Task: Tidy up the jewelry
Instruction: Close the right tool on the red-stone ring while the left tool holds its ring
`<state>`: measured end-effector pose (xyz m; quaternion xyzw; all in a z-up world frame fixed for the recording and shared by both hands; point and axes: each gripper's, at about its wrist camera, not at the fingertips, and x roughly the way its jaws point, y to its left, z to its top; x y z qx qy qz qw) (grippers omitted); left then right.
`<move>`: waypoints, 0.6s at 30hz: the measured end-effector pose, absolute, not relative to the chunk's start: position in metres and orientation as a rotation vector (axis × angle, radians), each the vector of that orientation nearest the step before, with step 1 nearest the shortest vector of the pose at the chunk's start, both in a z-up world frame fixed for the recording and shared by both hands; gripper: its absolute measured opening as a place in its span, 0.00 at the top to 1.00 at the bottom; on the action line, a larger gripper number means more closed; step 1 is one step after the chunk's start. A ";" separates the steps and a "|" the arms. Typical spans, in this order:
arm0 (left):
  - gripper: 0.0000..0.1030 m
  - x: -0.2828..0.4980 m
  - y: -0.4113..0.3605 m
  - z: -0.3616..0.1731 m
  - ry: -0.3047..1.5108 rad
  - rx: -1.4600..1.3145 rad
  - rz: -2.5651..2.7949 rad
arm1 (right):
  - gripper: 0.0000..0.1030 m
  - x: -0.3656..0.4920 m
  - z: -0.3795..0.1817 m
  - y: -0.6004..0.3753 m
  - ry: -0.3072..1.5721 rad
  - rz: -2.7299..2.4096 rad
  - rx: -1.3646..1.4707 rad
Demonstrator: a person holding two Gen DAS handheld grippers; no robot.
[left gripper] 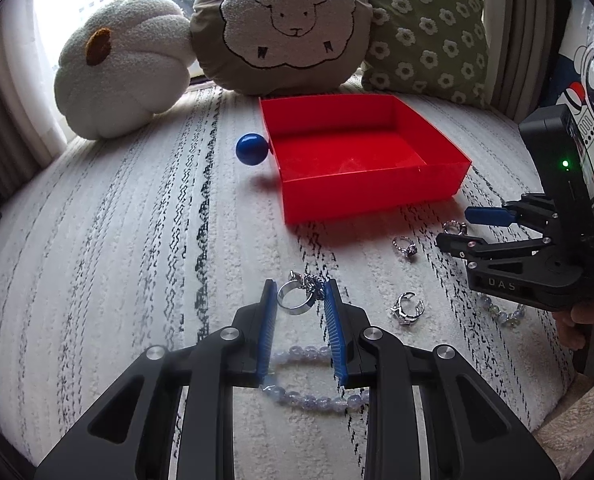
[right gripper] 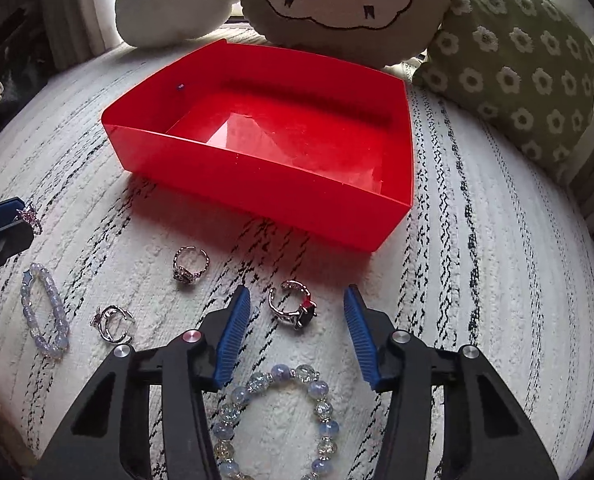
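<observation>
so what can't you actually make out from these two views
- Left wrist: right hand-held gripper covers part of a ring; grip unclear.
- Left wrist: pale bead bracelet partly hidden by the left hand-held gripper.
- Right wrist: crackle bead bracelet cut off by the bottom edge.

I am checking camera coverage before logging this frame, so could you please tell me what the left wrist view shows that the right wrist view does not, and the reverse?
Only the left wrist view shows the blue ball beside the red box, and the plain silver ring between the open left tool.

Only the right wrist view shows the dark-stone ring between the open right tool, and the crackle-bead bracelet below it.

Both show the empty red box, the sheep cushion and the patterned cover.
</observation>
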<state>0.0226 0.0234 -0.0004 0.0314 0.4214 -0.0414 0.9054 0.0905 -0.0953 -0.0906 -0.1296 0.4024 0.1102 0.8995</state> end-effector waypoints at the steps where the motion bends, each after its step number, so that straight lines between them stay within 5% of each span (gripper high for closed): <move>1: 0.78 0.023 0.023 0.000 0.872 0.065 -0.086 | 0.58 0.091 -0.090 -0.096 0.837 0.235 -0.260; 10: 0.78 0.025 0.024 -0.003 0.883 0.063 -0.084 | 0.79 0.088 -0.089 -0.096 0.848 0.295 -0.214; 18: 0.78 0.026 0.025 -0.002 0.881 0.059 -0.094 | 0.79 0.068 -0.076 -0.100 0.802 0.273 -0.193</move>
